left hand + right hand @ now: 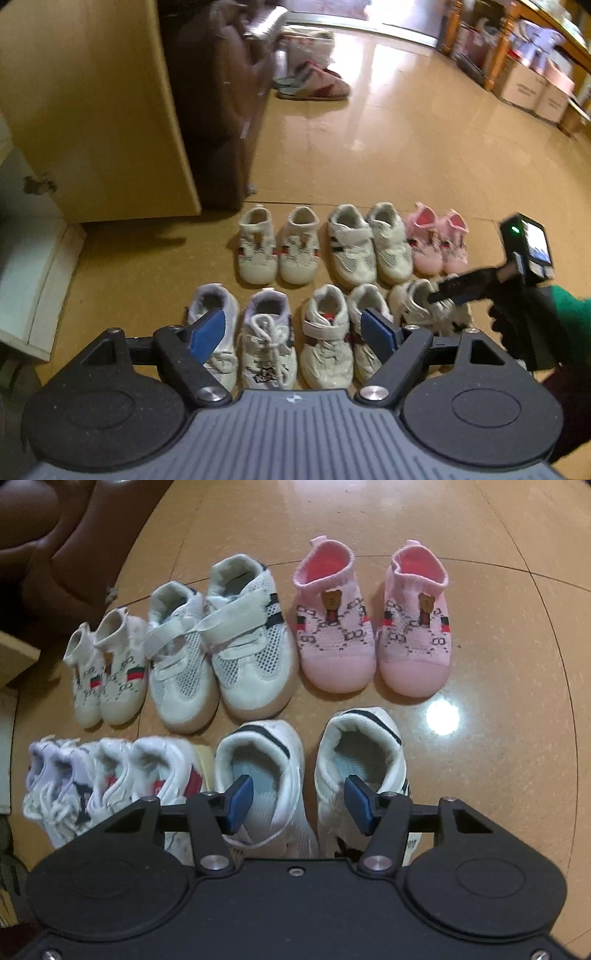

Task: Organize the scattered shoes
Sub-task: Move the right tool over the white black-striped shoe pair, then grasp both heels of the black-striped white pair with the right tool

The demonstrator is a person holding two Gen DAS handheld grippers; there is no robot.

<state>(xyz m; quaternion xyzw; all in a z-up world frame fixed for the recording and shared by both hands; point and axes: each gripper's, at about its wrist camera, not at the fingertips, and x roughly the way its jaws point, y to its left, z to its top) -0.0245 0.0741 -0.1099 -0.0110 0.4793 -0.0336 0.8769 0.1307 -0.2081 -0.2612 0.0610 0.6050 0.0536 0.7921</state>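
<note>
Small children's shoes stand in two rows on the tan floor. The far row holds a cream sock-shoe pair (277, 247), a white strap pair (369, 243) and a pink pair (437, 236) (373, 627). The near row holds a laced white pair (243, 332), a red-trimmed strap pair (340, 332) and a white pair with dark stripes (310, 775). My left gripper (295, 332) is open and empty above the near row. My right gripper (299, 801) is open, its fingers over the two striped shoes; it also shows in the left wrist view (454, 288).
A wooden cabinet door (92, 110) and a brown leather seat (221, 110) stand at the left. A red and white pair of shoes (314, 85) lies farther back on the floor. Shelves with boxes (528, 74) line the far right.
</note>
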